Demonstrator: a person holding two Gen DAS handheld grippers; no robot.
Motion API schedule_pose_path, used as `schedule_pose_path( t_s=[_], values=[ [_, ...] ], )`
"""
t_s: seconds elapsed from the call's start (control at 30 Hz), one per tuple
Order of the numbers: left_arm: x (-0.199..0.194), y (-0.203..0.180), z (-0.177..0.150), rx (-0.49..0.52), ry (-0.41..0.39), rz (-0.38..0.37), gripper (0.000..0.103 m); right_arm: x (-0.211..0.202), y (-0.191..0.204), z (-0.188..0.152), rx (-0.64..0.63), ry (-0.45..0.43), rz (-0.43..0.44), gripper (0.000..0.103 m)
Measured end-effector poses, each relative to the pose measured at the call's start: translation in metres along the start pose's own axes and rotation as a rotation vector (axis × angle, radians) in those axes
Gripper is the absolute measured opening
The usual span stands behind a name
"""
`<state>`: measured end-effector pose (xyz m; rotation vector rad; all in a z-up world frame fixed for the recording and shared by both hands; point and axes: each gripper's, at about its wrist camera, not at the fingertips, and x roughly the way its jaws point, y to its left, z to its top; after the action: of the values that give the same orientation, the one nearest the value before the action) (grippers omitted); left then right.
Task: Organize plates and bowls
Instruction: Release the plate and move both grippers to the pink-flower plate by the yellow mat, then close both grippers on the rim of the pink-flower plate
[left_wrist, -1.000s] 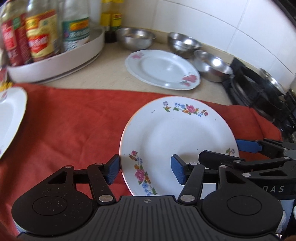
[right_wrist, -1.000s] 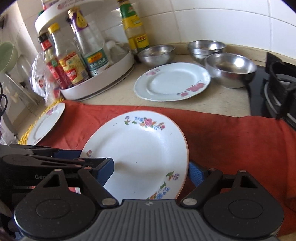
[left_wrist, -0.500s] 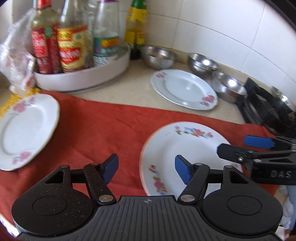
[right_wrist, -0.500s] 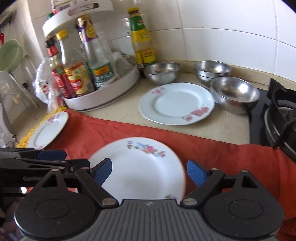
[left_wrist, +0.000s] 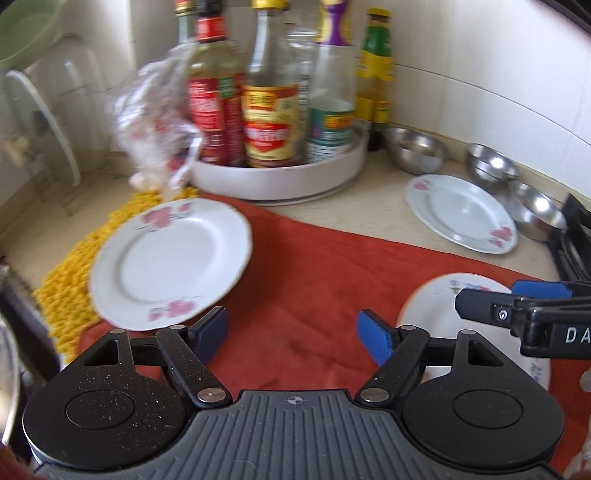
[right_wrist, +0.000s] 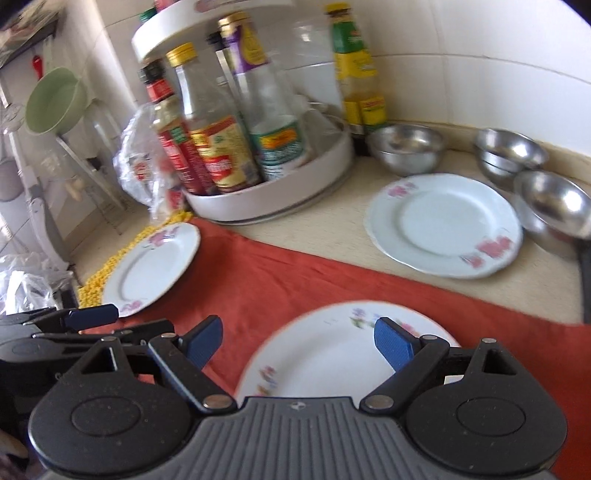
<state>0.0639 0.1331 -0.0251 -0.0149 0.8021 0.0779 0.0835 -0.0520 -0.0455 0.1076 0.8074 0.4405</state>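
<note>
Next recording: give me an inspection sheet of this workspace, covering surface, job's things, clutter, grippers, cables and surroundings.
Surface: beige counter, partly under a red cloth.
Job's things: three floral plates: near plate on the cloth, left plate overlapping a yellow mat, far plate on bare counter. Three steel bowls behind it.
Clutter: sauce bottles in a white turntable; plastic bag.
Grippers: left gripper open, jaws just widened, nothing between; right gripper open above the near plate, apart from it.
Cables: nothing seen.
Surroundings: white tiled wall, stove edge, green bowl.

plates: three white floral (right_wrist: 340, 354) (right_wrist: 155, 266) (right_wrist: 443, 225), flat, apart | bowls: steel (right_wrist: 406, 147), upright by wall
</note>
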Motion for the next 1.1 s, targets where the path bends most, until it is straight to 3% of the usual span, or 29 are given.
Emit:
schedule_pose_path(
  t_s=[0.47, 1.1],
  values=[
    [-0.002, 0.059, 0.007, -0.072, -0.014, 0.128, 0.089, 0.041, 0.072, 0.034, -0.149, -0.003, 0.057, 0.09],
    [0.028, 0.104, 0.03, -0.071, 0.015, 0.144, 0.092, 0.085, 0.102, 0.058, -0.137, 0.011, 0.04, 0.091]
  ],
)
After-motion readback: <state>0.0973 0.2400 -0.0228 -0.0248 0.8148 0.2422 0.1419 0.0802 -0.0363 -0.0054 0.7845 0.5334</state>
